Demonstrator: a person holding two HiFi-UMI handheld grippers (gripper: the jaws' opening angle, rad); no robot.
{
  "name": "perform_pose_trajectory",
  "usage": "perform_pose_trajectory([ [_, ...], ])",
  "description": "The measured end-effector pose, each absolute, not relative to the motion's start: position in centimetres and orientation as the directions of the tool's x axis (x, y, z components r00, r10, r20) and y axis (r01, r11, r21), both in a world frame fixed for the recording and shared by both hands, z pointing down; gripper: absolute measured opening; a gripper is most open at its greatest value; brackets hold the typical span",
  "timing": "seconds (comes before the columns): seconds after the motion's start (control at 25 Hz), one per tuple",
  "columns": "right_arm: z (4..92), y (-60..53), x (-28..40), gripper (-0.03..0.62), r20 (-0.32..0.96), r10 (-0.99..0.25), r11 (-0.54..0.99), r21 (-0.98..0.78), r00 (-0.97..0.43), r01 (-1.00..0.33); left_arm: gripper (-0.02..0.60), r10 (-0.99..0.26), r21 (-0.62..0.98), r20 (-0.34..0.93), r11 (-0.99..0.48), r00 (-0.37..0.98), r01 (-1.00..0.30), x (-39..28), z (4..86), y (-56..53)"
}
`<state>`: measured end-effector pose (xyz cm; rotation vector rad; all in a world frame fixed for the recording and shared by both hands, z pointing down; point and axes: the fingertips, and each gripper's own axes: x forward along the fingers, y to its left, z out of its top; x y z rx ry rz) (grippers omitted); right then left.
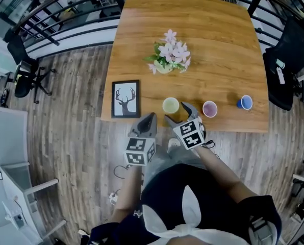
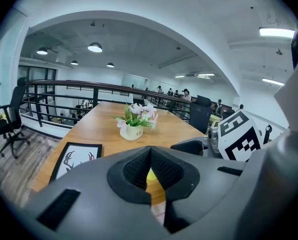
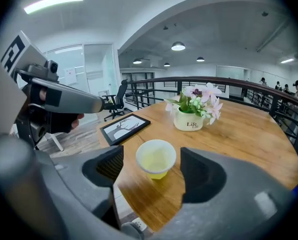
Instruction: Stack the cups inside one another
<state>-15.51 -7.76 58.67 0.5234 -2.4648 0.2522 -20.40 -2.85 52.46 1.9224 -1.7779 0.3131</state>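
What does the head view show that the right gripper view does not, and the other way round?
Only the head view shows the small pink cup. Only the right gripper view shows the round ceiling lamps and the lettering on the white pot of pink flowers. Both show that pot, the pale yellow cup and the black-framed deer picture.

Table (image 1: 218, 45), 3 cups (image 1: 209, 108), flowerpot (image 1: 165, 68), deer pic (image 1: 126, 98)
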Motion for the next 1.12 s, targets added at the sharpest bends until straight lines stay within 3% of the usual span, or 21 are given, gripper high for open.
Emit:
perform_pose_trajectory([
  [1.12,62.4,-8.8,-17.2,0.322,0.682,-0.255,0.914,-0.062,-0.686,-0.401,0.017,-0.831,0.235,0.536,-0.022,0.148,-0.972,-20.5,54.2,-2.4],
])
